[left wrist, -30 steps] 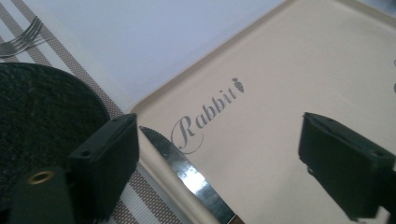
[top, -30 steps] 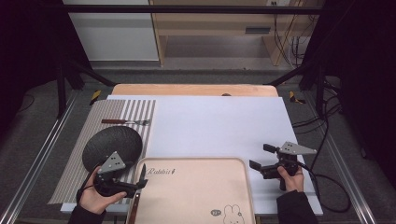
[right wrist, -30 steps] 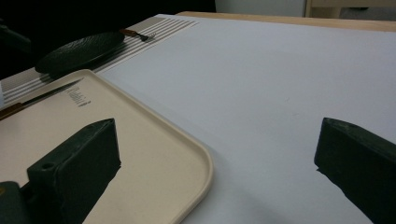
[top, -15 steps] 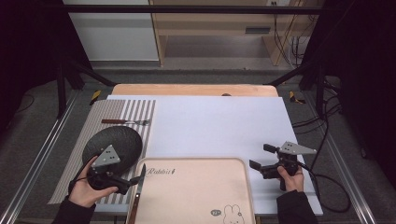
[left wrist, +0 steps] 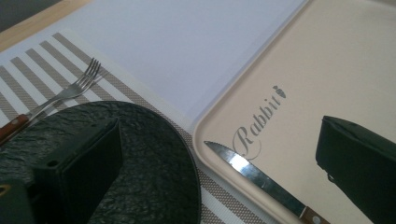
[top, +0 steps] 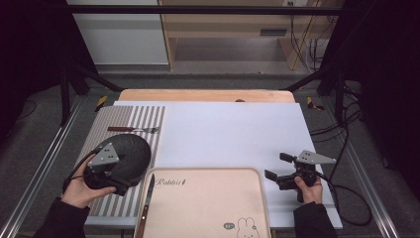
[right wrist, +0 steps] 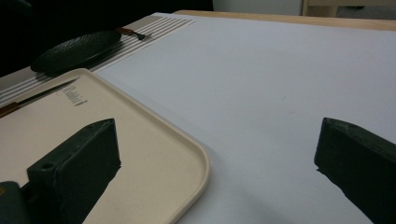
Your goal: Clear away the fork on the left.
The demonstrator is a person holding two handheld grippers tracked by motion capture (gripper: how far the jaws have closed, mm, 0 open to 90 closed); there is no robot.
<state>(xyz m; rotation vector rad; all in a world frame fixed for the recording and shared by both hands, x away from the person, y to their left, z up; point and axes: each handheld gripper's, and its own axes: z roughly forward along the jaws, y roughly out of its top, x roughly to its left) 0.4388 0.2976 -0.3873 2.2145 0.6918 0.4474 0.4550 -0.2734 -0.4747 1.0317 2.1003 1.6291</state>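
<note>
Since the earlier frame, our left hand-held gripper (top: pixel 130 182) had drawn back from the steel knife with the wooden handle (top: pixel 145 202) and its jaws had just been opening; they stood wide with nothing between them. That knife lay along the left edge of the beige plastic tray printed "Rabbit" (top: pixel 208 203), nearest us. Our right hand-held gripper (top: pixel 277 167) hung released beside the tray. Farther off, the round black textured plate (top: pixel 131 151) sat on the striped placemat (top: pixel 133 116), with the wooden-handled fork (top: pixel 133 129) beyond it on the worktop.
</note>
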